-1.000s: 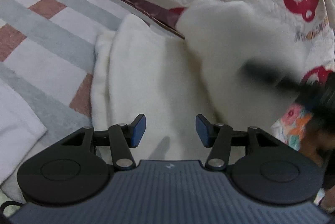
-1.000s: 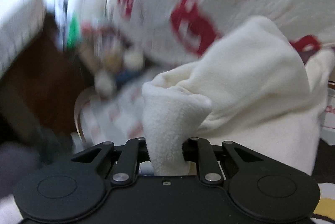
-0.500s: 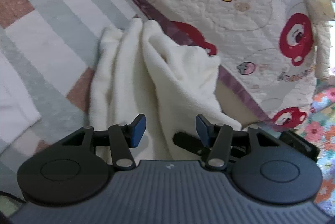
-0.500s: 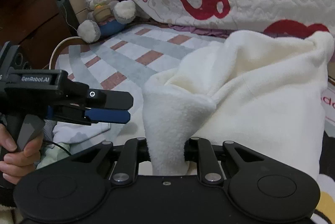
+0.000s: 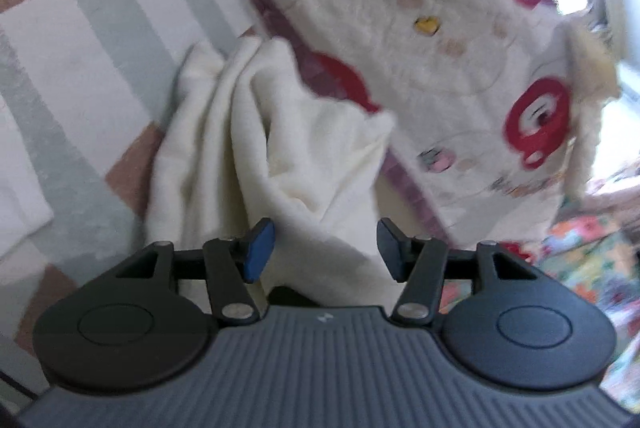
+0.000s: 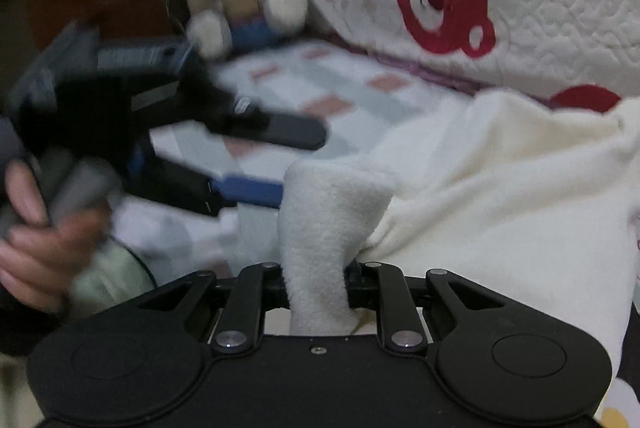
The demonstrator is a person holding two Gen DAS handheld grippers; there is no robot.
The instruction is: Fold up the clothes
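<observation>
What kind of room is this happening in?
Most likely a bedroom at home: a quilt with red bears is heaped beside a checked bedsheet, a blurred plush toy sits behind, and a cream fleece garment is being folded.

- The left tool point(image 5: 322, 248) has a ribbed grey-blue body bearing a small pale mark, two round black housings with circular insets, black link arms with silver screws, and blue-faced pads point(image 5: 259, 255).
- The right tool point(image 6: 316, 280) is all black: smooth body, one small centre screw, two round housings, link arms with silver pivot screws.
- Seen from the right tool, the left tool has long black fingers point(image 6: 280, 130), a white label, a grey handle.
- The hand point(image 6: 38, 240) shows a dark cuff.
</observation>
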